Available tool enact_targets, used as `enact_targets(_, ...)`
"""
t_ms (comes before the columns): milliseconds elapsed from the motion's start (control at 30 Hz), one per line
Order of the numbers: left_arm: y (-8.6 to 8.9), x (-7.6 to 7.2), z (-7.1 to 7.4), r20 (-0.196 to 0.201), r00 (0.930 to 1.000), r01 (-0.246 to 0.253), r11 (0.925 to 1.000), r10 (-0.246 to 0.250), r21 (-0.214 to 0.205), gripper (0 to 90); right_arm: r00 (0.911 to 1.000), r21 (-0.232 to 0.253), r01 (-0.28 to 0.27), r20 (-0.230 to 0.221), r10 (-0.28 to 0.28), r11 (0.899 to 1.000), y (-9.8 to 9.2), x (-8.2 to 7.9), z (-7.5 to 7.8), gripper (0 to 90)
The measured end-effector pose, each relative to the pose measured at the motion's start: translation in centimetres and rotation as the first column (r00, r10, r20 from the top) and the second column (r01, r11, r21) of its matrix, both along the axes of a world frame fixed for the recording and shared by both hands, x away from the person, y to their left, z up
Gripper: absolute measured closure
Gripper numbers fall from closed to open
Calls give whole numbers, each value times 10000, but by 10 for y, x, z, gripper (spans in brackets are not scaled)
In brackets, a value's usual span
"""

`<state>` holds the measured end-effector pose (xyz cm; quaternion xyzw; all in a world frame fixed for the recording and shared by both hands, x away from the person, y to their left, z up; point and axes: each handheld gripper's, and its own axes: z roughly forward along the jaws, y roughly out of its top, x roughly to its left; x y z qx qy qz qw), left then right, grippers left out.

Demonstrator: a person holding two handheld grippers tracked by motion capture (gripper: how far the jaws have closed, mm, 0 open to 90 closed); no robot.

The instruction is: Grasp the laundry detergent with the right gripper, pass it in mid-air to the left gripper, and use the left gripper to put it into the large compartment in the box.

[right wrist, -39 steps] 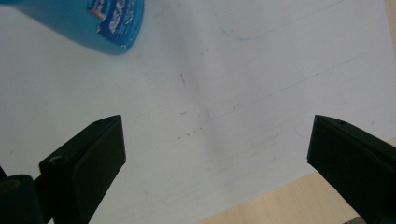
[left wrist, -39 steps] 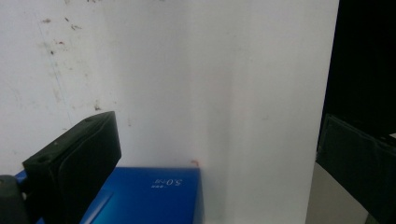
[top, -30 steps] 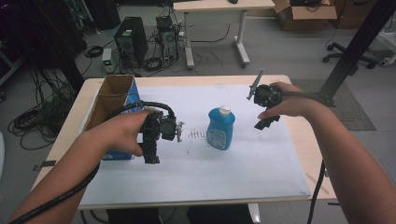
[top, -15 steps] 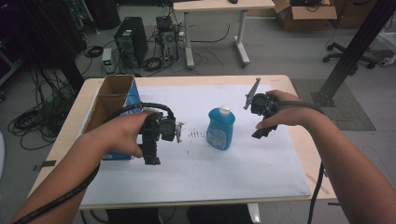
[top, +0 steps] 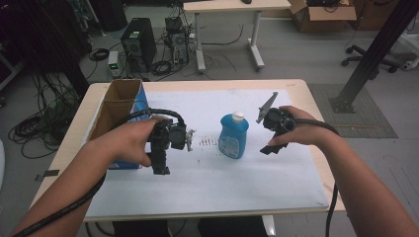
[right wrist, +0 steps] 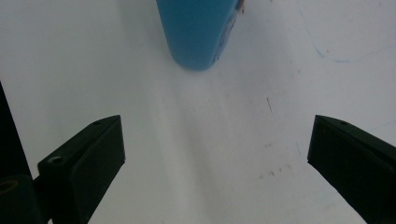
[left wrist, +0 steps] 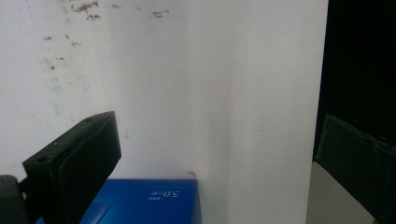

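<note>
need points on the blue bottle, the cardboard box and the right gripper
blue bottle (top: 233, 139), high view, on the front label.
cardboard box (top: 117, 106), high view, on the brown inner wall.
right gripper (right wrist: 217, 154), right gripper view, midway between its open fingers.

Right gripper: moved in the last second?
Yes. In the high view the right gripper has shifted left, closing on the blue bottle, which stands where it was on the white sheet. Its jaws are open.
</note>
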<state>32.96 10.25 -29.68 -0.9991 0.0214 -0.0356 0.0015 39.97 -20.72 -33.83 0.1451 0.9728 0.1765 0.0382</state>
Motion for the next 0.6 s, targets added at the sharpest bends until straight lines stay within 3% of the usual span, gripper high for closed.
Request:
enact_targets(67, -2, -1, 0, 45, 10000, 61, 10000, -61, 36, 2, 9999, 631, 67, 93, -73, 9980, -1, -3, -5, 32)
enact_targets(133, -3, -2, 2, 52, 9999, 114, 9999, -115, 54, 2, 9999, 851, 103, 125, -114, 9963, 0, -4, -9, 35)
enact_targets(600, -1, -2, 1, 17, 10000, 84, 9999, -84, 95, 2, 9978, 1960, 286, 524, -396, 9802, 7, -10, -22, 30)
